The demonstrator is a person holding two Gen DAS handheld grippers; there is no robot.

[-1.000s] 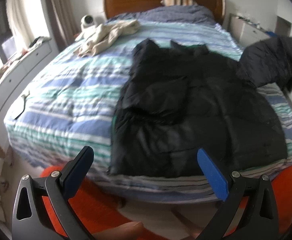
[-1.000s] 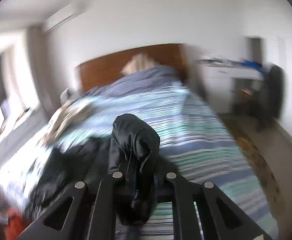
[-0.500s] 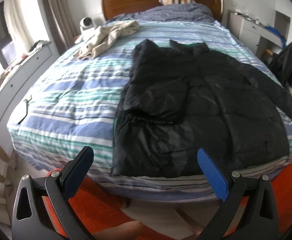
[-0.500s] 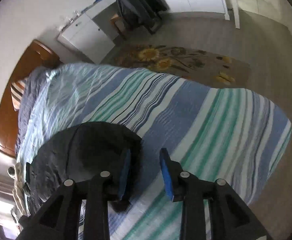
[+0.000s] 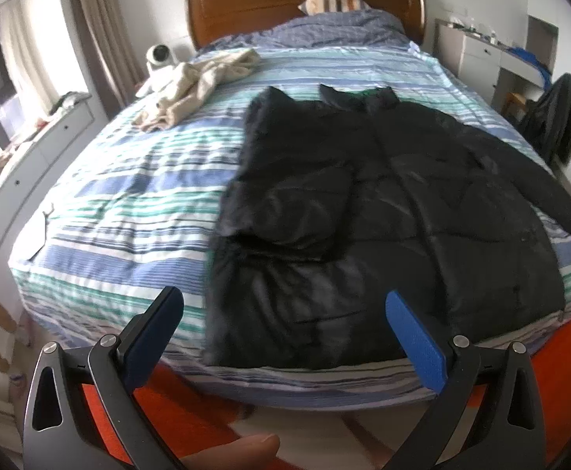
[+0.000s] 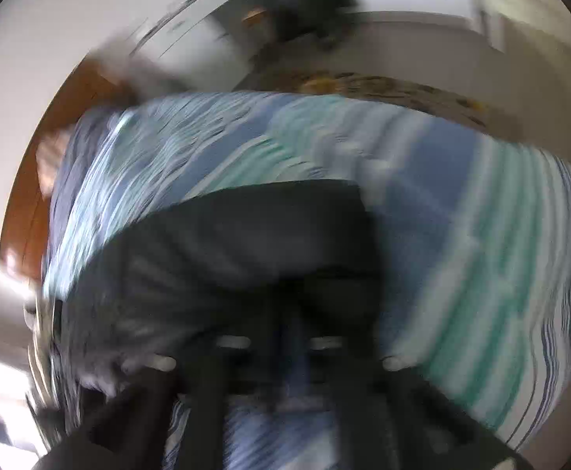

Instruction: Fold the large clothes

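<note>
Left gripper (image 5: 285, 329) fingers spread, empty; right gripper's state unclear in blur; jacket (image 5: 383, 211) sleeve at 3 o'clock needs folding inward next.

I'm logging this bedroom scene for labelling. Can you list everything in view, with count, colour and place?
jacket: one, black, spread on the bed's right half
bed: one, blue, green and white striped cover, centre
headboard: one, brown wood, far end
pillow: one, striped, against the headboard
garment: one, beige, crumpled, far left of the bed
rug: one, orange, on the floor at the foot
left gripper: blue pads, open, above the foot
right gripper: blurred, at the jacket's edge
</note>
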